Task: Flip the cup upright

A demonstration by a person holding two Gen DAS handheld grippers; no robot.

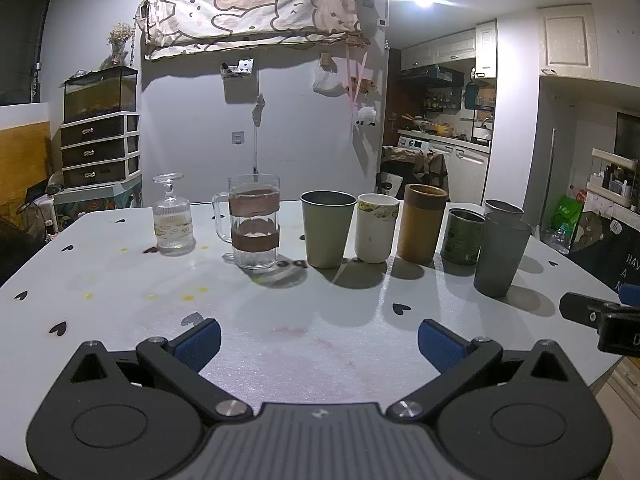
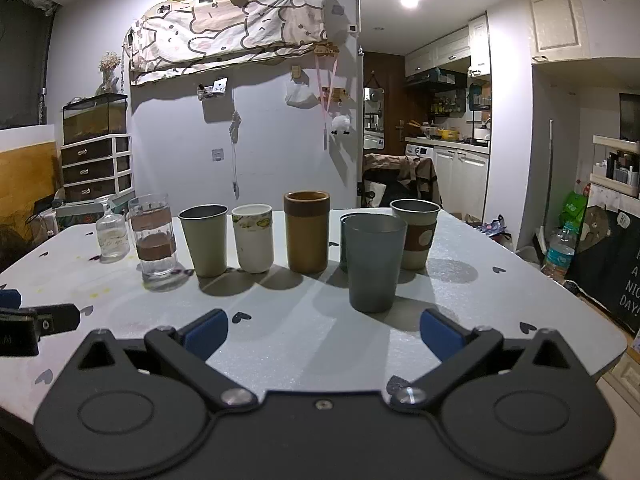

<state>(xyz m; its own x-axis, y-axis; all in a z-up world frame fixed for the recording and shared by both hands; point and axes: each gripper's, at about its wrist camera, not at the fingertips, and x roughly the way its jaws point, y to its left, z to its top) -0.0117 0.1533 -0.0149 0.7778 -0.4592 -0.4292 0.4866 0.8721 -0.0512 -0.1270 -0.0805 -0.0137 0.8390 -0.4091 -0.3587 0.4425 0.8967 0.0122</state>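
A row of cups stands on the white table (image 1: 280, 344). At its far left a ribbed stemmed glass (image 1: 173, 218) stands upside down, foot up; it also shows in the right wrist view (image 2: 111, 236). The others are upright: a glass mug (image 1: 254, 222), a pale green cup (image 1: 328, 234), a white cup (image 1: 376, 228), a brown cup (image 1: 422, 222), a green tin (image 1: 464, 236) and a grey tumbler (image 2: 374, 262). My left gripper (image 1: 318, 344) is open and empty, near the table's front. My right gripper (image 2: 322, 336) is open and empty, just before the grey tumbler.
A cup with a brown sleeve (image 2: 416, 234) stands behind the grey tumbler. A drawer unit with a fish tank (image 1: 100, 140) stands at the far left. A water bottle (image 2: 560, 252) sits on the floor off the table's right edge.
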